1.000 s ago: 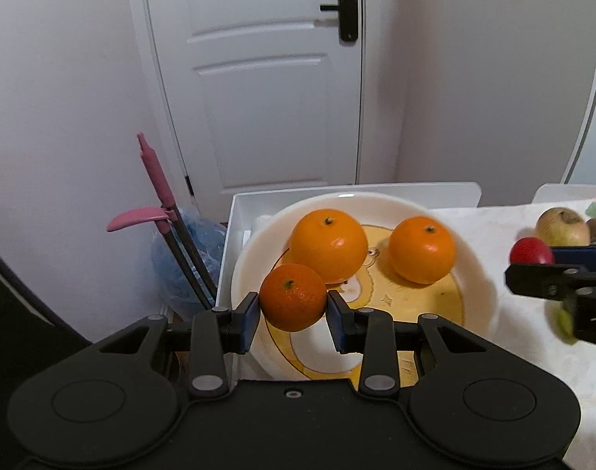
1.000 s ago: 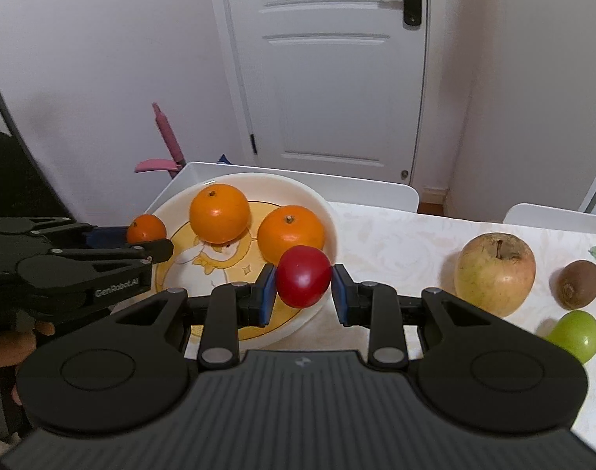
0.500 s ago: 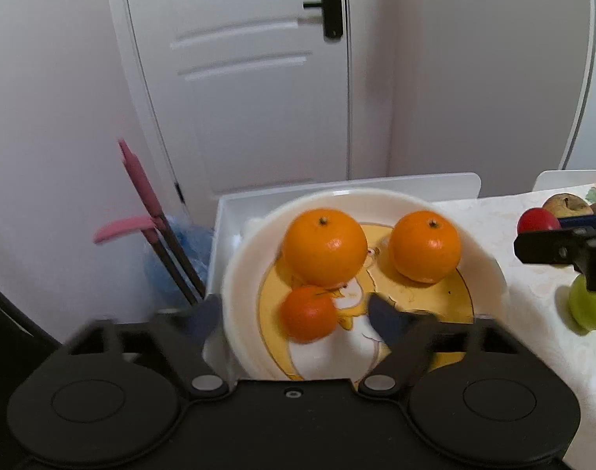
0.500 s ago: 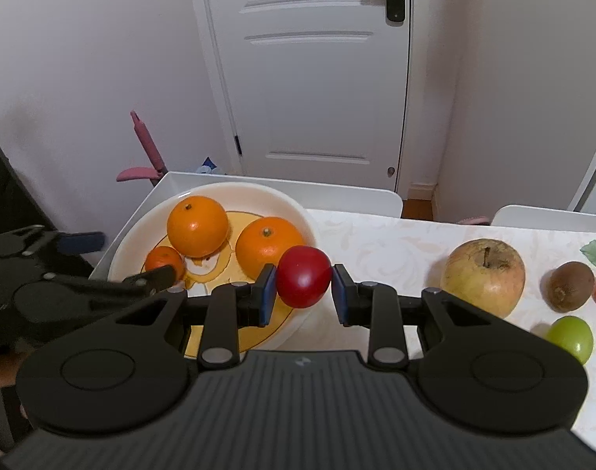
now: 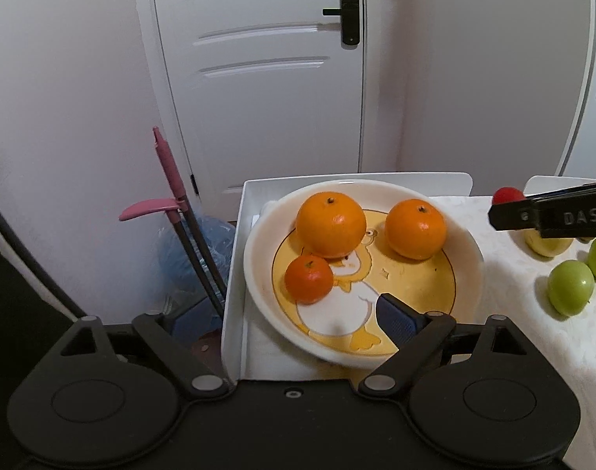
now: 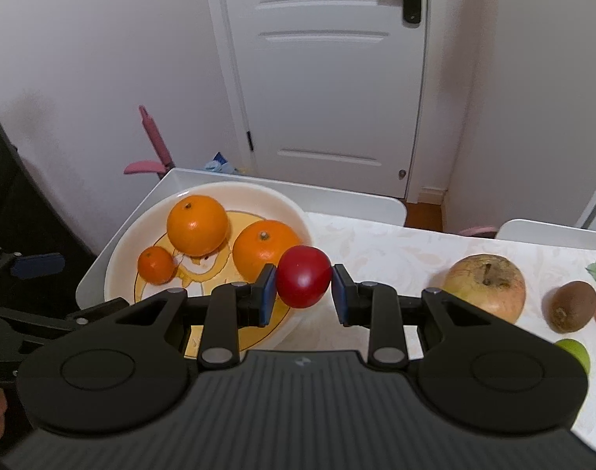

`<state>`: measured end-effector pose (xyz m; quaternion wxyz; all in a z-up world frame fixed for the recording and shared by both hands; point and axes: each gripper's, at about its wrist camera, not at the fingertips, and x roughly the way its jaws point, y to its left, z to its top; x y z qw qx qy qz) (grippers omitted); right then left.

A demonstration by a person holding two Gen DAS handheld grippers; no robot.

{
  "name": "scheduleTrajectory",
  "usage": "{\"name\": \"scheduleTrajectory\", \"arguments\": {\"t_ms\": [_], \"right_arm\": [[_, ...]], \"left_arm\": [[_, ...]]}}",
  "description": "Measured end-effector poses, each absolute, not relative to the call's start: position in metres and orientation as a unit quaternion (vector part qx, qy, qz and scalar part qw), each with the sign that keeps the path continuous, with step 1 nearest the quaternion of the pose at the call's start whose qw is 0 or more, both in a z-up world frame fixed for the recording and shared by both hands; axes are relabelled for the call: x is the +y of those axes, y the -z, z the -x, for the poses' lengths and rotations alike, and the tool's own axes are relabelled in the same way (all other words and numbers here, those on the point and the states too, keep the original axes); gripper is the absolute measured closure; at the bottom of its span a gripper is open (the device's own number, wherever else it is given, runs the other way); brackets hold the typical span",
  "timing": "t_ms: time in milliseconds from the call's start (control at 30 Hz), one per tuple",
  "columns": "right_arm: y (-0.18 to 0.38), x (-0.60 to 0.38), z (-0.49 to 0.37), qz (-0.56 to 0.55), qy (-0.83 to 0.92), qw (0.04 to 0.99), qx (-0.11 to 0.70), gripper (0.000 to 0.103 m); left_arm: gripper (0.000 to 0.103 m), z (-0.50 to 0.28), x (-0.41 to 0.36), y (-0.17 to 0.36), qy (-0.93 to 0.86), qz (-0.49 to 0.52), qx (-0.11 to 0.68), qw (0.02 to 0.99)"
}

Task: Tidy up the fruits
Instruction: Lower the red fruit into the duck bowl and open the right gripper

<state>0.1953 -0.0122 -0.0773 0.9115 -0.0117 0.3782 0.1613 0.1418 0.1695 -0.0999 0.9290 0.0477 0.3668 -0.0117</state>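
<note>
A white plate with a yellow duck picture (image 5: 468,258) holds two large oranges (image 5: 331,224) (image 5: 415,229) and a small mandarin (image 5: 308,280). My left gripper (image 5: 286,323) is open and empty just in front of the plate, wide apart, near the mandarin. My right gripper (image 6: 302,288) is shut on a small red fruit (image 6: 303,281) and holds it above the plate's right rim (image 6: 298,211). In the left wrist view the red fruit (image 5: 508,194) shows at the right gripper's tip.
The plate sits in a white tray (image 5: 235,293) at the table's left end. On the patterned tablecloth to the right lie a large apple (image 6: 486,288), a kiwi (image 6: 574,311) and green fruits (image 5: 570,288). A pink-handled broom and dustpan (image 5: 168,180) lean against the wall.
My left gripper has opened, let the mandarin down onto the plate, and drawn back. My right gripper has kept the red fruit and lifted slightly near the plate.
</note>
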Motion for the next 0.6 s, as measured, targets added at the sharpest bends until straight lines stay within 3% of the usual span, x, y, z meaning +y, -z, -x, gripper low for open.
{"name": "scheduleTrajectory", "arguments": {"t_ms": [533,600], "right_arm": [[0.112,0.020,-0.209,0.040,-0.233,0.884,0.403,0.057],[0.110,0.021,-0.207,0.041,-0.241,0.885,0.395,0.046]], "left_arm": [[0.009,-0.128,0.184,0.102,-0.011,-0.039,0.367,0.929],[0.009,-0.127,0.183,0.102,-0.012,-0.039,0.366,0.930]]}}
